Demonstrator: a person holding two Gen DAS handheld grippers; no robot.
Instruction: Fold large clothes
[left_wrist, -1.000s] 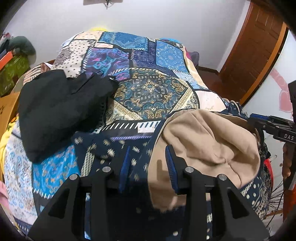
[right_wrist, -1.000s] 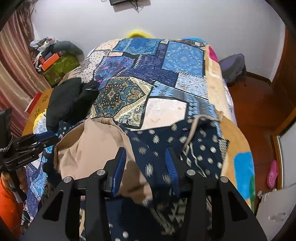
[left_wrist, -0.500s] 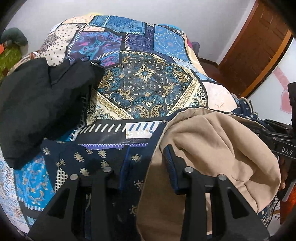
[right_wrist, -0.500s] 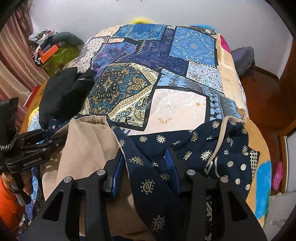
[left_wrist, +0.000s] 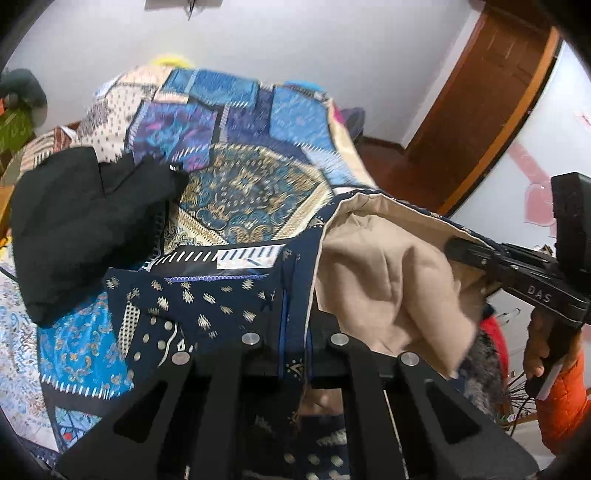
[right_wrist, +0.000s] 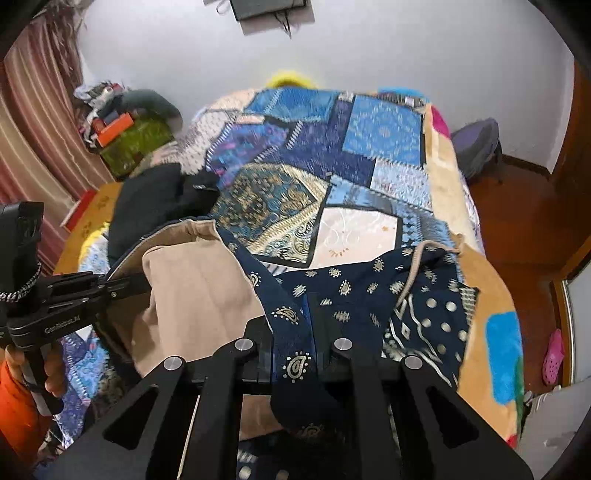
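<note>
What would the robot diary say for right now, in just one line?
step: grab | left gripper: shut on navy patterned garment | right gripper: shut on same garment | tan lining: showing | place: patchwork bed

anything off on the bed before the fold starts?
Mostly fine. The navy patterned garment shows its beige lining, so it looks partly inside out. Its drawstring trails loose across the fabric. A crumpled black garment lies beside it on the quilt. Both claws are shut on the navy edge.

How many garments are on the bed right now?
2. A navy garment with beige lining lies at the near edge, pinched by both hand-held grippers; a black garment lies to its left. More may be hidden.
</note>
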